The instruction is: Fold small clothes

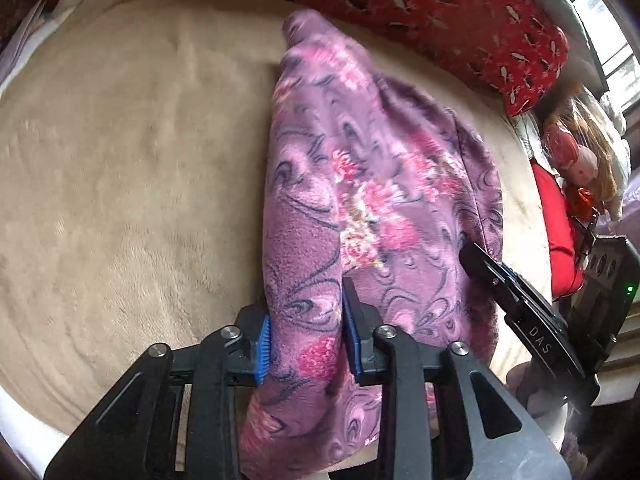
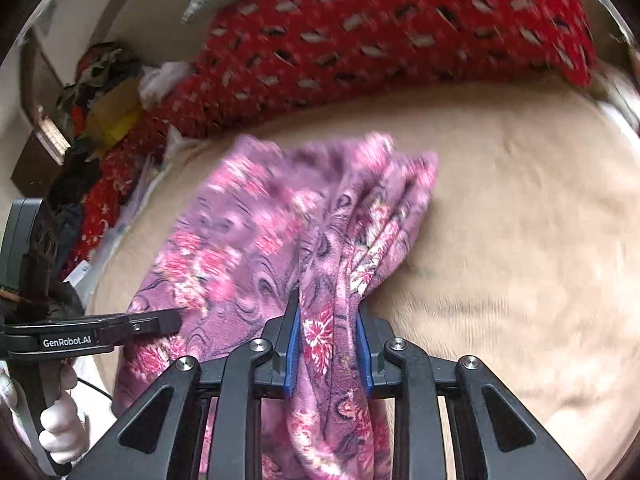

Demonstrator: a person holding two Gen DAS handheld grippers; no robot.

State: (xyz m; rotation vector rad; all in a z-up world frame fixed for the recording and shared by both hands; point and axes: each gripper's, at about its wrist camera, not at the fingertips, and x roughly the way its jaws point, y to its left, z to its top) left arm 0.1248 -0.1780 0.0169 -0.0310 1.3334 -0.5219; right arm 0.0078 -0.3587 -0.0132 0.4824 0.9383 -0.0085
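A purple fleece garment with pink flowers hangs bunched over the beige blanket. My left gripper is shut on its near left edge, cloth filling the gap between the blue pads. My right gripper is shut on a gathered fold of the same garment. In the left wrist view the right gripper comes in from the right beside the cloth. In the right wrist view the left gripper comes in from the left, held by a gloved hand. The far end of the garment rests on the blanket.
A red patterned blanket is heaped along the far side, also in the right wrist view. A doll and red cloth lie at the right edge. A pile of dark clothes sits at the far left. The beige blanket spreads right.
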